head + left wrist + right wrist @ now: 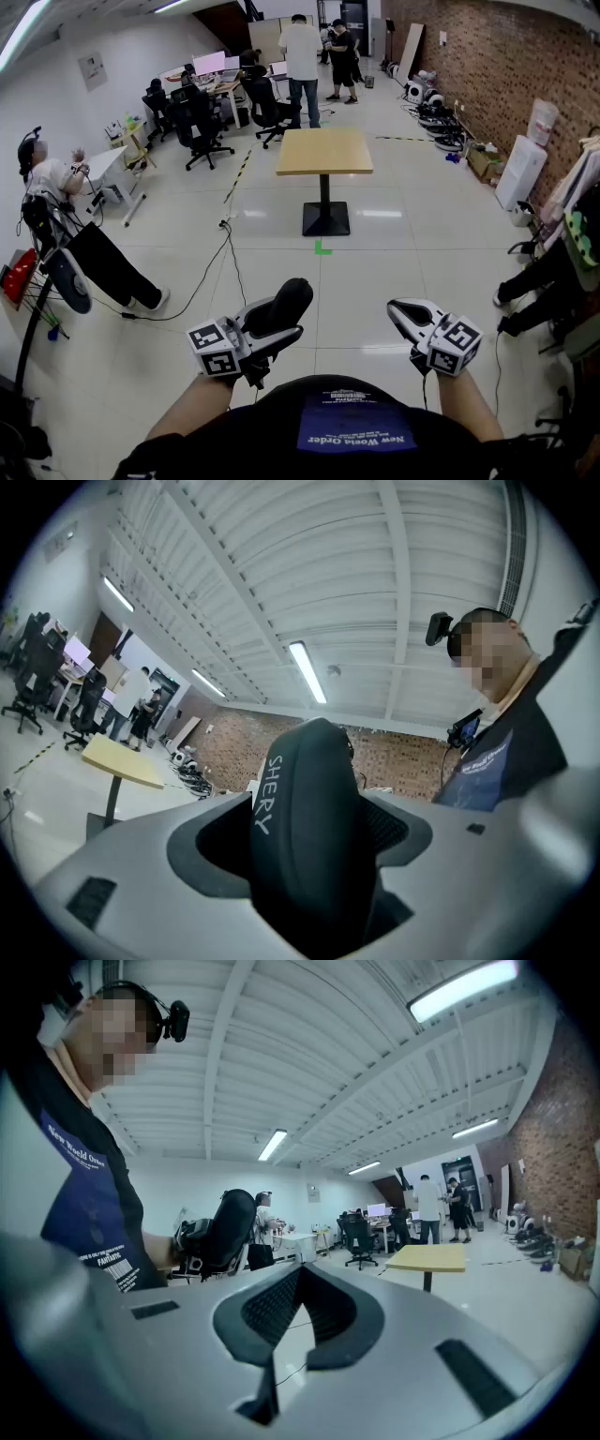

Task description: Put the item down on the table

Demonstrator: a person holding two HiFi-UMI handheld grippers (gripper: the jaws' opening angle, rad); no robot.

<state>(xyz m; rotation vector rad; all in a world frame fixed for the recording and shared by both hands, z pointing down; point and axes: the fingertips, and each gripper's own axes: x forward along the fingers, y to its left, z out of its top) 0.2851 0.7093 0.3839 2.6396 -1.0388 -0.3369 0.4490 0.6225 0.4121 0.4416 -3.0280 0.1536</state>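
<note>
A glossy white tiled floor (375,253) spreads around us; the square light-wood pedestal table (324,150) stands upper centre. Lower left, well apart from it, our left gripper (270,332) clamps the black oblong case (286,300) with wide-spread jaws. Our right gripper (405,314) is closed on nothing.

Case (281,305): black, oblong, rounded at the ends; white lettering "SHERY" is seen along one side (309,836).
Case state: gripped between the jaws of the left gripper (272,330), off the table.
Case pose: tilted up and forward out of the jaws.
Table (324,152): square pale wooden top, black post, square black base.
Table place: on the floor, well ahead of the case.
</note>
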